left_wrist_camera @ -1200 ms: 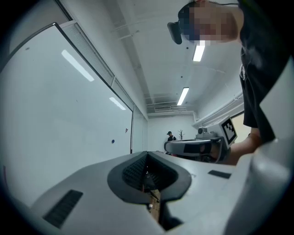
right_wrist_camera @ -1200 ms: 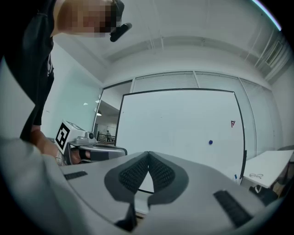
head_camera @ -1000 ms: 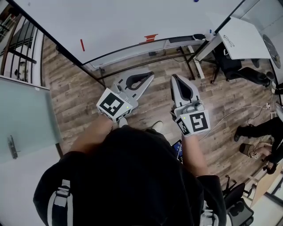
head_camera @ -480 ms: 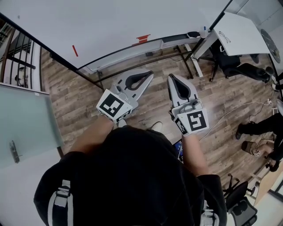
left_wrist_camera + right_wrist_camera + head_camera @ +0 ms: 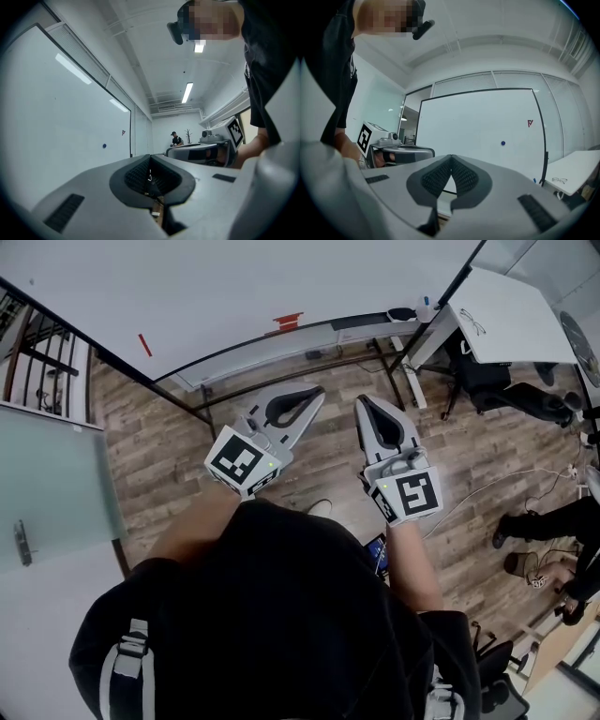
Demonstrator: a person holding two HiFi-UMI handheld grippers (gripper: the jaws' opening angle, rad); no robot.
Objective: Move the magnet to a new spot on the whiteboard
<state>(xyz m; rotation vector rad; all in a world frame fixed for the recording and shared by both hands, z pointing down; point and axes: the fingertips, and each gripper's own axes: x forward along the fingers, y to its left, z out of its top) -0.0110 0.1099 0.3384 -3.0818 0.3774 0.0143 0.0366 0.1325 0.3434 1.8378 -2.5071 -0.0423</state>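
1. My left gripper [image 5: 317, 394] has its fingers pressed together tip to tip, with nothing between them. It points level toward the whiteboard [image 5: 234, 282] and stops short of the board's lower edge without touching it.
2. My right gripper [image 5: 360, 403] is the same: fingers closed on each other, empty, aimed at the whiteboard and clear of it.
3. Both grippers sit side by side in front of the whiteboard. Their tips are near each other but apart, and the left one angles in toward the right one.
4. The magnet [image 5: 503, 143], a small blue dot, is stuck on the whiteboard's face. In my right gripper view it lies toward the board's right side, inside the black frame. Neither of my grippers is near it.
5. A small red mark [image 5: 529, 123] sits on the whiteboard up and to the right of the magnet, closer to the board's right frame.
6. The head view shows only the lower part of the whiteboard. A red piece [image 5: 289, 322] is at the board's bottom edge, and a short red stroke [image 5: 144, 344] is near its left frame.
7. A white tray [image 5: 272, 348] runs along the whiteboard's bottom edge.
8. A white table [image 5: 516, 315] stands just past the whiteboard's right post.
9. The wooden floor [image 5: 150, 446] spreads out below the whiteboard, under both of my grippers.
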